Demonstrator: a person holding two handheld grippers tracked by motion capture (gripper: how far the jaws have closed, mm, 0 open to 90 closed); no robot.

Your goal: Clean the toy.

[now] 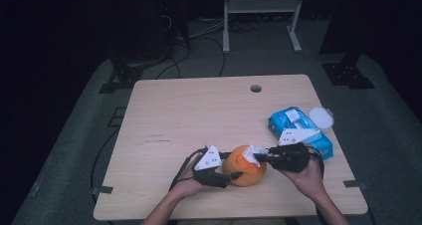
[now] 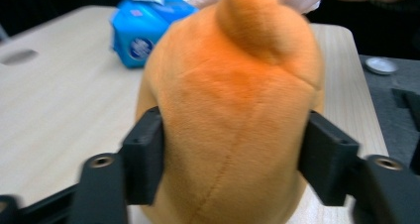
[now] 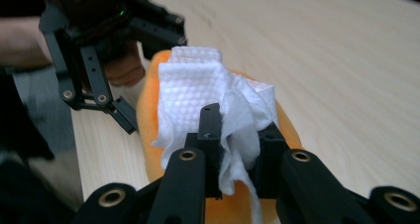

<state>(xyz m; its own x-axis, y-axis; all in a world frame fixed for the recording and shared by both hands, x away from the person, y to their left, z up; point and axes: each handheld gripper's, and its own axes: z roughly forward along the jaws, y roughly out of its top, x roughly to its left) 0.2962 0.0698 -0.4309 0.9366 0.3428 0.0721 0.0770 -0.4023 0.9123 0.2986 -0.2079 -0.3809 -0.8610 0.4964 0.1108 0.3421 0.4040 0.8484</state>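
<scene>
**Orange plush toy clamped at the near edge, wipe pressed on top**

Wooden table (image 1: pixel 189 110), pale, with a round hole (image 1: pixel 256 88) near the far edge. On the right part, a blue wipes pack (image 1: pixel 292 121) lying flat, with a small white round lid (image 1: pixel 321 117) just beside its far right corner.

Near the front edge, about midway across, an orange plush toy (image 1: pixel 245 171) resting on the tabletop between the two grippers. Seen close in the left gripper view as a rounded, stitched body (image 2: pixel 233 130) with a stubby bump on top.

Left gripper (image 1: pixel 230 177) at the toy's left side, held in the left hand (image 1: pixel 186 186). Jaws set against both flanks of the plush and squeezing it, so clamped on the toy.

Right gripper (image 1: pixel 255 157) at the toy's upper right, held in the right hand (image 1: pixel 307 177). Jaws pinched tight on a crumpled white wipe (image 3: pixel 208 92), the bunched cloth lying on the top of the toy; touching the plush, as far as the blurred close view allows. Same wipe visible as a small white patch (image 1: pixel 253 153) in the high view.
</scene>
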